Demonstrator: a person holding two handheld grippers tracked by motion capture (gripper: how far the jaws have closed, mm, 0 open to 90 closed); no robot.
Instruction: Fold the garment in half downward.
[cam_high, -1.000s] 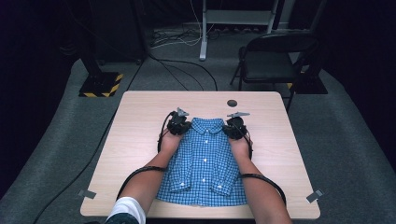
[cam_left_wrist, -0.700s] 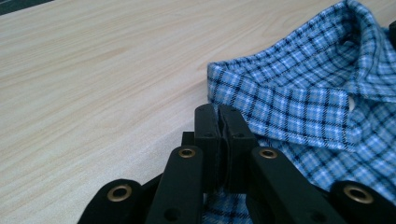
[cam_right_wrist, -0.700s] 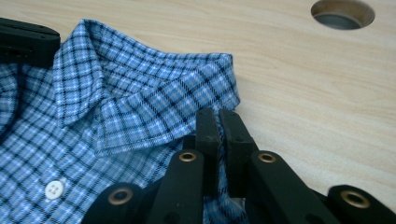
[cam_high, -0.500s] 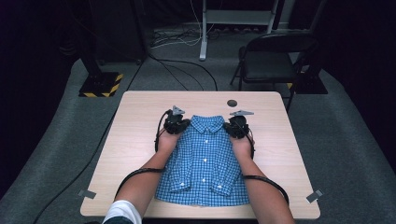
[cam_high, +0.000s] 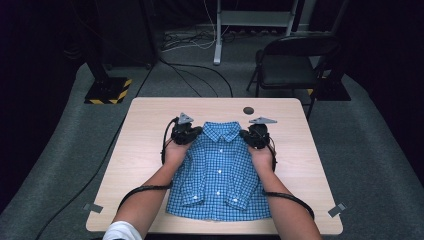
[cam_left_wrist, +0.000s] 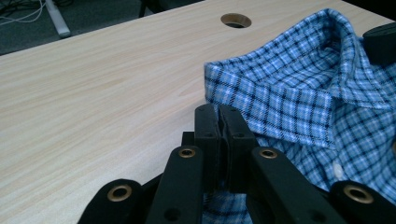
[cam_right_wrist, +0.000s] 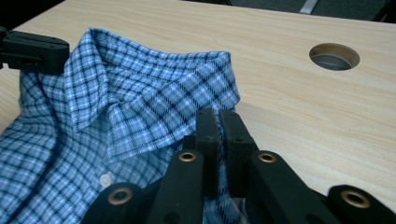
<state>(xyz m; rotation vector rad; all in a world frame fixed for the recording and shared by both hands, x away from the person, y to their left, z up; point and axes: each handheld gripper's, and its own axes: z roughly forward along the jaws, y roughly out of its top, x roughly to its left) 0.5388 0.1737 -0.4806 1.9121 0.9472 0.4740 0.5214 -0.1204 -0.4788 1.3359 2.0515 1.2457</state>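
At shirt (cam_high: 220, 165) shoulders | left tool (cam_high: 194, 133), right tool (cam_high: 248, 135) pinching fabric (jaws pressed together) | forearms parallel

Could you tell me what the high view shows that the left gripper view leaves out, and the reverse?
The high view alone takes in the whole blue checked shirt down to its hem, the person's forearms, the black folding chair and the floor cables. The left gripper view alone gives a close look at the left gripper, its black jaws pressed together at the shirt's shoulder edge, with checked cloth under them. Both show the shirt's collar, the wooden table and its round cable hole.
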